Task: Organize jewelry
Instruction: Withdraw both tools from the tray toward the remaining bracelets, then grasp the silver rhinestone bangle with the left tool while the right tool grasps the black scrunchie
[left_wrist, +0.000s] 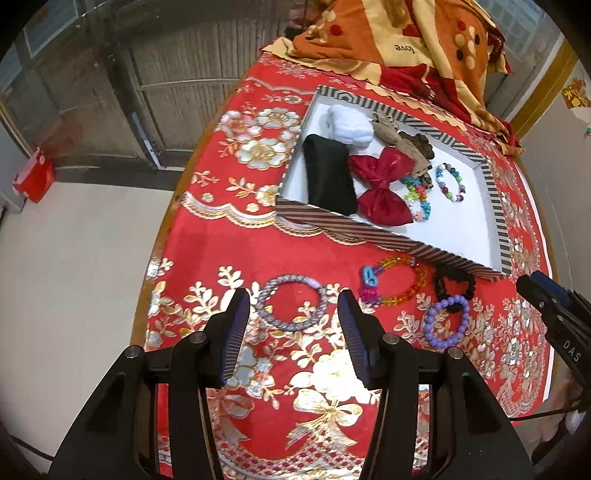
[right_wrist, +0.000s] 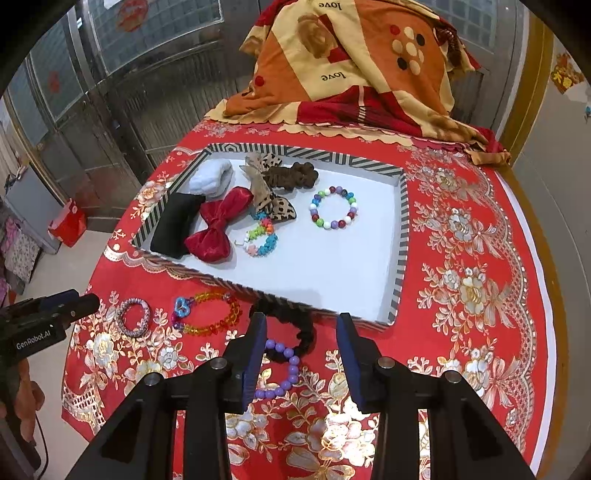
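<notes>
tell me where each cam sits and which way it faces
Left wrist: on the left gripper, open, facing the silver bracelet and tray; right gripper at the right edge.
Right wrist: on the right gripper, open over the purple bracelet; left gripper at left.
Shared: tray, both bracelets, red cloth.

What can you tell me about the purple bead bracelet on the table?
The purple bead bracelet is a ring of round, smooth lilac beads that look like plastic. It lies flat on the red flowered tablecloth, outside the striped box. A black scrunchie overlaps its far edge. In the right wrist view it sits partly behind one finger of the open right gripper, which is not holding it.
</notes>
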